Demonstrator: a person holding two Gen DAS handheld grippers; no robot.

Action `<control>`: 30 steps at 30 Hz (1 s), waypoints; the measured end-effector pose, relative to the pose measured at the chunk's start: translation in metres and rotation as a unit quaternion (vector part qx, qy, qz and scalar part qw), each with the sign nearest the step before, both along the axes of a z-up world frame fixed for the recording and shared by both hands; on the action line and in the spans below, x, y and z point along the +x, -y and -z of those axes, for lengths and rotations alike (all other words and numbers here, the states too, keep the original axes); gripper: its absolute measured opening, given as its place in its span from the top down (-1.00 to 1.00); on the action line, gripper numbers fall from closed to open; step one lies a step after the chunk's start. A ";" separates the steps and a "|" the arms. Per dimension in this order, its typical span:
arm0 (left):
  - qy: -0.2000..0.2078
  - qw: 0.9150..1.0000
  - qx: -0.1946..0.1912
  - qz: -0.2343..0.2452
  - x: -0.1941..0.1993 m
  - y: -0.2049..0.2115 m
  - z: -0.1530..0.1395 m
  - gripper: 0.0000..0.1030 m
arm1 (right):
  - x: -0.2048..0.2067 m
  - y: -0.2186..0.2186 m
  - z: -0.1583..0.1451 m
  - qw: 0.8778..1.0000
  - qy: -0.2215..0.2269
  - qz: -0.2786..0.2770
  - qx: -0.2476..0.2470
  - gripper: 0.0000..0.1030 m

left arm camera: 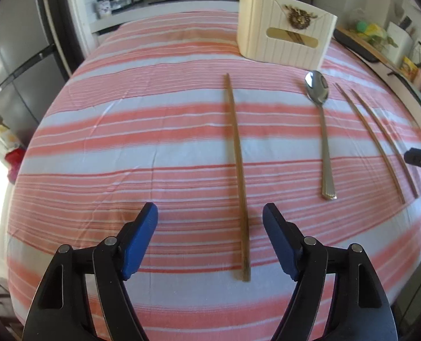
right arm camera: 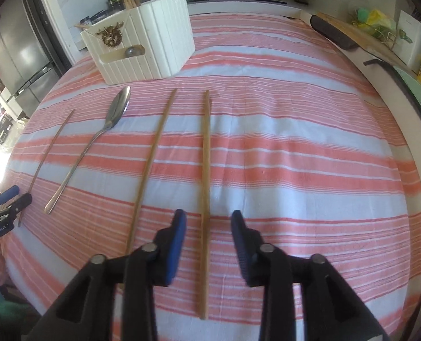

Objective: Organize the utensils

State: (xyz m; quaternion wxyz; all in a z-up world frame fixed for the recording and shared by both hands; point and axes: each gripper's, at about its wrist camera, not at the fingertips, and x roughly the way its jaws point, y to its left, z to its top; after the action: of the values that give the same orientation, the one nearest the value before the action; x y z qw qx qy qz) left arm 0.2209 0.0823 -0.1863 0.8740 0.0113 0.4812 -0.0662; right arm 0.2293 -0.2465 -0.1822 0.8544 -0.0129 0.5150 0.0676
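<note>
Reading "GenRobot.AI" on left gripper (right arm camera: 4, 199) beside chopstick (right arm camera: 47, 156).

The left gripper (left arm camera: 210, 213) tilts steeply downward, its blue-padded jaws spread wide with nothing gripped. The right gripper (right arm camera: 208, 221) also tilts steeply downward, jaws parted less widely, pressing on nothing.

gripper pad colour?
Blue pads on black arms, both grippers; clearest in the left wrist view.

Striped tablecloth (left arm camera: 125, 147) under chopsticks (left arm camera: 237, 170), spoon (left arm camera: 323, 130), white holder (left arm camera: 284, 39)
</note>
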 end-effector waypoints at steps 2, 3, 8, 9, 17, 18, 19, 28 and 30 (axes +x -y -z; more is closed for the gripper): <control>-0.005 1.000 -0.015 0.017 0.002 -0.003 -0.006 -0.57 | -0.005 0.000 -0.005 1.000 -0.003 -0.020 -0.016 0.08; -0.007 0.999 -0.023 0.022 0.004 -0.005 -0.009 -0.58 | -0.005 0.002 -0.007 1.000 -0.009 -0.027 -0.013 0.08; -0.023 0.997 -0.048 0.052 0.034 -0.002 -0.018 -0.59 | 0.009 0.001 -0.009 0.998 -0.044 -0.042 -0.009 0.08; -0.024 0.997 -0.046 0.054 0.041 -0.001 -0.019 -0.59 | 0.012 -0.001 -0.008 0.998 -0.048 -0.046 -0.013 0.08; -0.045 0.997 -0.002 0.061 0.088 0.013 -0.004 -0.59 | 0.042 -0.017 0.006 0.995 -0.061 -0.070 -0.047 0.08; -0.050 0.997 0.006 0.062 0.094 0.015 0.000 -0.59 | 0.047 -0.018 0.009 0.994 -0.061 -0.073 -0.052 0.08; -0.055 0.996 0.013 0.062 0.099 0.015 0.004 -0.58 | 0.052 -0.019 0.012 0.994 -0.063 -0.074 -0.058 0.08; -0.040 0.997 0.028 0.063 0.132 0.029 0.002 0.41 | 0.119 -0.029 0.014 0.996 -0.030 -0.063 -0.051 0.45; -0.041 0.997 0.019 0.066 0.137 0.032 0.001 0.93 | 0.137 -0.028 0.014 0.997 -0.032 -0.052 -0.043 0.88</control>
State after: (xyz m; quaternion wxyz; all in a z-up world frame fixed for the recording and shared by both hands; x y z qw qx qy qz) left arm 0.3582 0.0499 -0.1873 0.8469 0.0567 0.5160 -0.1155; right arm 0.3667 -0.2180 -0.1959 0.8312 -0.0742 0.5435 0.0906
